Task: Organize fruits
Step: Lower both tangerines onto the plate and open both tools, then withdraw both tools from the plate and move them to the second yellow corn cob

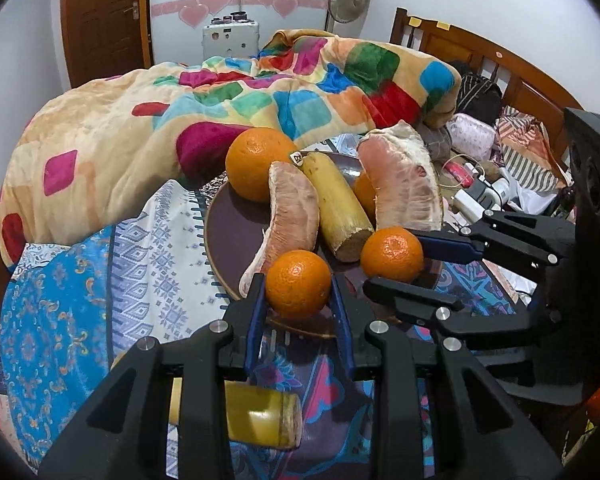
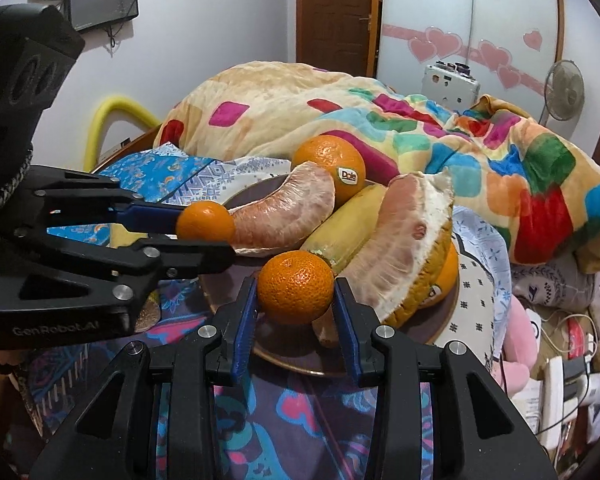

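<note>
My left gripper (image 1: 298,285) is shut on a small mandarin (image 1: 298,284) just over the near rim of a dark brown plate (image 1: 228,236). From the right, my right gripper (image 1: 392,263) is shut on a second mandarin (image 1: 392,254) beside it. The right wrist view shows the same: the right gripper (image 2: 296,283) grips its mandarin (image 2: 296,286), and the left gripper (image 2: 206,232) grips the other mandarin (image 2: 206,222). On the plate (image 2: 300,360) lie a large orange (image 1: 260,164), a banana piece (image 1: 338,204) and two pomelo segments (image 1: 292,216) (image 1: 404,184).
A second banana piece (image 1: 264,416) lies on the patterned sheet under my left gripper. A bulky colourful blanket (image 1: 180,112) rises behind the plate. Bags, cables and a power strip (image 1: 472,200) crowd the right side, below the wooden headboard (image 1: 480,52).
</note>
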### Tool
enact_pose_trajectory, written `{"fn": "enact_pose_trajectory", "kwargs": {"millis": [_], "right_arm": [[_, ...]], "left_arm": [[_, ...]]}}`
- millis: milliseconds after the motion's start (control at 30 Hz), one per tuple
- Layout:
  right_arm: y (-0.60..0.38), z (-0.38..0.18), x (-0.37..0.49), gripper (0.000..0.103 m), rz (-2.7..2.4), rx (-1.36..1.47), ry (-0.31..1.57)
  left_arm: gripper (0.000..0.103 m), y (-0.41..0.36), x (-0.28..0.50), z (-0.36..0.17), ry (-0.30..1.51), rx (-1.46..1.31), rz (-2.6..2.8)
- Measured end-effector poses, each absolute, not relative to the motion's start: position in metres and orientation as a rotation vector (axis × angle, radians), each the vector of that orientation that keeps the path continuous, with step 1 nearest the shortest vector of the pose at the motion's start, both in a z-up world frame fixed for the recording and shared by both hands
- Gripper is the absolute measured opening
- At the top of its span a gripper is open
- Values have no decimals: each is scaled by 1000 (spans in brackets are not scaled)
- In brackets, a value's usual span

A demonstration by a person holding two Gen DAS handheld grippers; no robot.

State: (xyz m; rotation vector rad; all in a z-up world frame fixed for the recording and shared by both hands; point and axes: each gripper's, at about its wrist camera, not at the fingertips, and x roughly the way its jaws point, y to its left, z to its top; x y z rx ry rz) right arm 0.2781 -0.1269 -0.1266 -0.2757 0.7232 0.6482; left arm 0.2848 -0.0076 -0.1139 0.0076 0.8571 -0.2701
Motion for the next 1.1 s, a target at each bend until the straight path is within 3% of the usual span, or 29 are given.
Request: {"fn": "enact_pose_trajectory", "kwargs": {"millis": [267,400,633,1100], "right_arm": [[-127,-127,278,35,651,-271,720],[-126,-128,276,35,647,-279,718],[-130,-123,271,42,644,-253,713],[-128,-98,240,44,666,-219,673]], "left_arm": [[31,-6,290,-118,870,-3,-267],[44,-4,288,-115,855,-10,-267],[44,4,275,-100,816,-24,-251],[50,47,220,-67,749,-15,-145]]}}
